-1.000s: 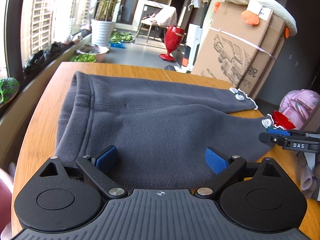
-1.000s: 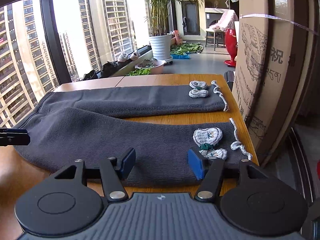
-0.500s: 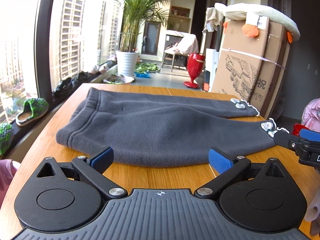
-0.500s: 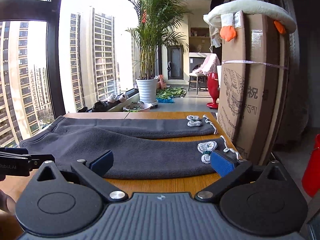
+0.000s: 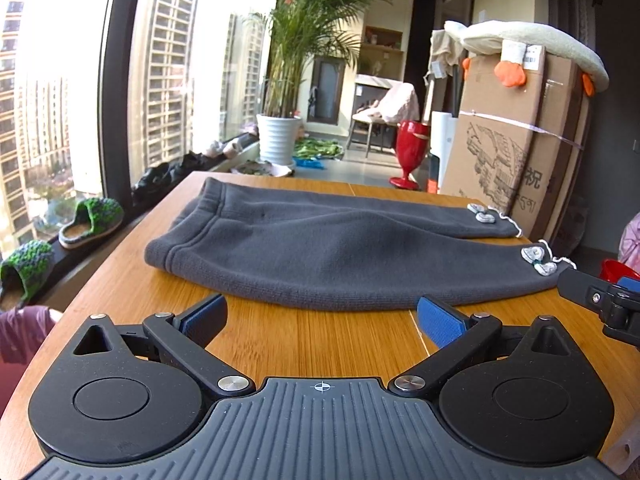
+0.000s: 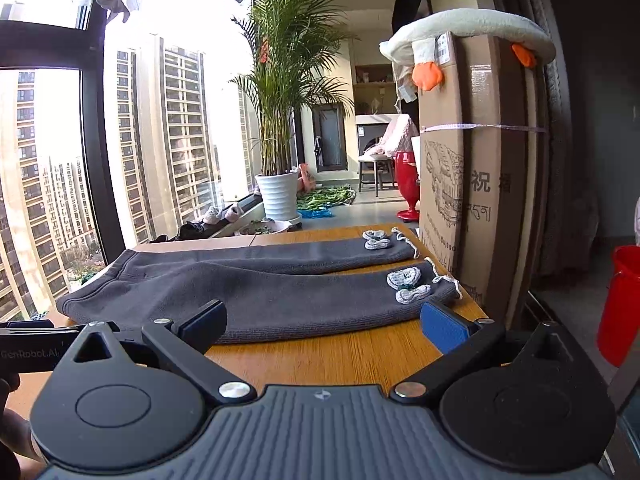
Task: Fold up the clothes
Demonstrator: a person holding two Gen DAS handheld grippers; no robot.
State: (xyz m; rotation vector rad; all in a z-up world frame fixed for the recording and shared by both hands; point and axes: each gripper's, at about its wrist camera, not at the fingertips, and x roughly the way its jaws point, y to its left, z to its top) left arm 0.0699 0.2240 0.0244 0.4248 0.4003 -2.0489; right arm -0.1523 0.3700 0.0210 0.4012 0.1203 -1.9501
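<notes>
Dark grey fleece trousers lie flat on the wooden table, waistband at the left, two legs running right. Small grey knitted patches and white trim mark the cuffs. In the right wrist view the same trousers lie ahead, with the cuff patches near the right end. My left gripper is open, short of the trousers' near edge, with nothing between its blue pads. My right gripper is open too, empty, near the cuff of the front leg. Each gripper shows at the edge of the other's view.
A tall cardboard box with a cushion on top stands against the table's right end. A red bucket sits on the floor at the right. A window sill with slippers runs along the left. A potted palm stands beyond.
Both grippers have pulled back off the trousers toward the table's near edge and tilted up. The right jaws have spread wider. The trousers lie still.
</notes>
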